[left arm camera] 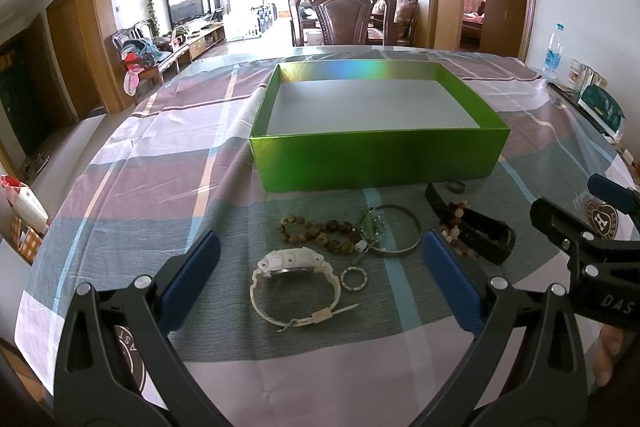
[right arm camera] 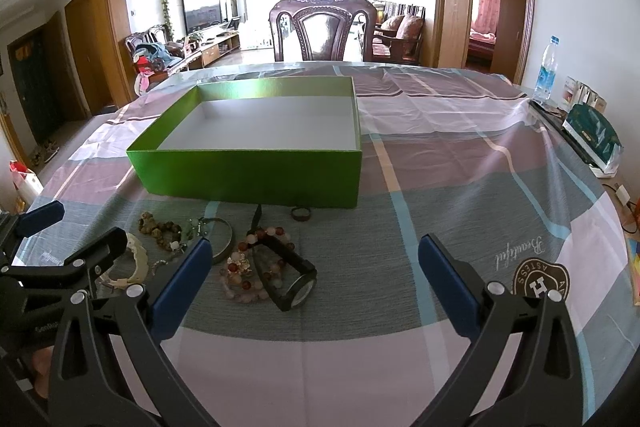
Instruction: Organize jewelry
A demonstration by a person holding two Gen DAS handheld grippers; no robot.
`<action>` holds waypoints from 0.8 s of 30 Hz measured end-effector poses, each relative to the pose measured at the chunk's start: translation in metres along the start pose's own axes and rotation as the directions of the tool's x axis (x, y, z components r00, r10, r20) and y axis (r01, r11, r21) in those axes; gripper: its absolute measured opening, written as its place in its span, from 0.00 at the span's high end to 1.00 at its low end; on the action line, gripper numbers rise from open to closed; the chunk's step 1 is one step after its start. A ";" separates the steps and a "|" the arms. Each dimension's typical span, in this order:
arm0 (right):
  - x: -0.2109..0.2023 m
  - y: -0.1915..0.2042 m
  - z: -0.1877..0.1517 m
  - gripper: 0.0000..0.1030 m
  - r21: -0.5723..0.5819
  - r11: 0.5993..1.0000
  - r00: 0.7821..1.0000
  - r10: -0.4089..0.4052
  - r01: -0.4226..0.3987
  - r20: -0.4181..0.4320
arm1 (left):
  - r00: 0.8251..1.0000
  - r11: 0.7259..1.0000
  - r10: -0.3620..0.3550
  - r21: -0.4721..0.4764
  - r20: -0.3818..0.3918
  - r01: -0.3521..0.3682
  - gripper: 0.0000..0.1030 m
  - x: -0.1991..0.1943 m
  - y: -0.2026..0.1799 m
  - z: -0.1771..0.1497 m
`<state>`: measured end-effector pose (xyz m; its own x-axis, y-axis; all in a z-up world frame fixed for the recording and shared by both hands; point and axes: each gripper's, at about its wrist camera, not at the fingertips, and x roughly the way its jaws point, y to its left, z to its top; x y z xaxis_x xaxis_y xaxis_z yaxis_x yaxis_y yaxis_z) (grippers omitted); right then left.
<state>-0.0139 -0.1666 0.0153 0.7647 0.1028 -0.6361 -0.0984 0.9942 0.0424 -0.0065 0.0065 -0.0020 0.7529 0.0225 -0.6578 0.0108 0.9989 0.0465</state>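
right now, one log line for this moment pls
stage: start | left tongs: open, over white watch | right tongs: open | green box: empty | jewelry: on cloth

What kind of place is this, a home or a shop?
Most likely a home: a dining table under a checked cloth, a carved chair behind it, and a living room with a TV beyond.

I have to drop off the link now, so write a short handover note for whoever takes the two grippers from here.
Left gripper: open, empty, hovering over the white watch.
Right gripper: open, empty, just right of the pile.
Green box: open, nothing inside, beyond the jewelry.
On the cloth in front of it: white watch, brown bead bracelet, metal bangle, small ring, black watch with pink bead bracelets around it, dark ring near the box wall.
Done: nothing boxed.
Left: move every piece into the box; the white watch seems the nearest first pick.
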 end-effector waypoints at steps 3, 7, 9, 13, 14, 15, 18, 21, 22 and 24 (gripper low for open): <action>0.001 0.000 0.000 0.02 0.001 1.000 1.000 0.000 0.000 0.000 | 1.000 1.000 0.000 0.002 -0.001 0.000 0.03 0.000 0.000 0.000; 0.000 0.000 0.000 0.02 0.002 1.000 1.000 0.000 0.000 0.000 | 1.000 1.000 0.000 0.001 0.001 0.000 0.03 0.000 0.000 0.000; 0.001 0.000 0.000 0.02 0.002 1.000 1.000 0.000 0.000 0.001 | 1.000 1.000 0.003 0.001 0.003 -0.003 0.03 0.001 0.002 0.000; 0.001 0.000 0.000 0.02 -0.002 1.000 1.000 0.001 -0.001 -0.002 | 1.000 1.000 0.005 0.001 0.000 -0.005 0.03 0.002 0.001 0.001; 0.001 0.001 -0.001 0.02 -0.003 1.000 1.000 0.001 -0.001 -0.003 | 1.000 1.000 0.005 0.001 -0.001 -0.005 0.03 0.002 0.001 0.001; 0.002 0.003 -0.001 0.02 -0.004 1.000 1.000 0.001 -0.001 -0.004 | 1.000 1.000 0.005 0.001 -0.003 -0.005 0.03 0.002 0.002 0.001; 0.002 0.004 -0.001 0.02 -0.003 1.000 1.000 0.001 -0.001 -0.004 | 1.000 1.000 0.006 0.002 -0.002 -0.006 0.03 0.002 0.002 0.000; 0.002 0.003 -0.001 0.02 -0.003 1.000 1.000 0.002 -0.002 -0.004 | 1.000 1.000 0.006 0.001 -0.003 -0.006 0.03 0.002 0.002 0.000; 0.002 0.003 -0.001 0.02 -0.002 1.000 1.000 0.001 -0.001 -0.004 | 1.000 1.000 0.006 0.001 -0.004 -0.006 0.03 0.002 0.002 0.000; 0.002 0.004 -0.001 0.02 -0.001 1.000 1.000 0.001 -0.001 -0.004 | 1.000 1.000 0.005 0.003 -0.003 -0.005 0.03 0.002 0.002 0.000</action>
<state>-0.0135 -0.1624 0.0128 0.7618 0.1039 -0.6395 -0.1003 0.9941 0.0422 -0.0047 0.0081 -0.0031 0.7507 0.0277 -0.6600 0.0088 0.9986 0.0519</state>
